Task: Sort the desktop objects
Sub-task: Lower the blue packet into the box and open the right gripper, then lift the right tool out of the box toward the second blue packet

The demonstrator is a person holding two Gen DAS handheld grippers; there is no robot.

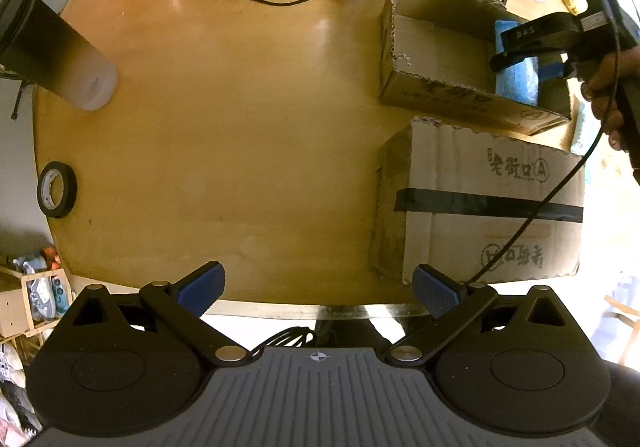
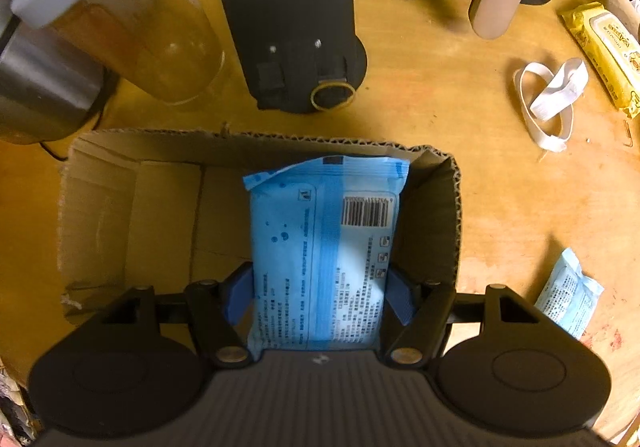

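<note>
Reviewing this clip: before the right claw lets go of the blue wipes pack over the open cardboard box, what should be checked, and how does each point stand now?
1. Right claw grips the blue wipes pack on both sides: ok.
2. Pack is over the open cardboard box, inside its walls: ok.
3. Box floor beside the pack is free of other items: ok.
4. Pack rests on the box floor: cannot tell.
5. Left claw is open, empty and away from the box: ok.
6. Cable from the right claw stays clear of the box opening: cannot tell.
</note>
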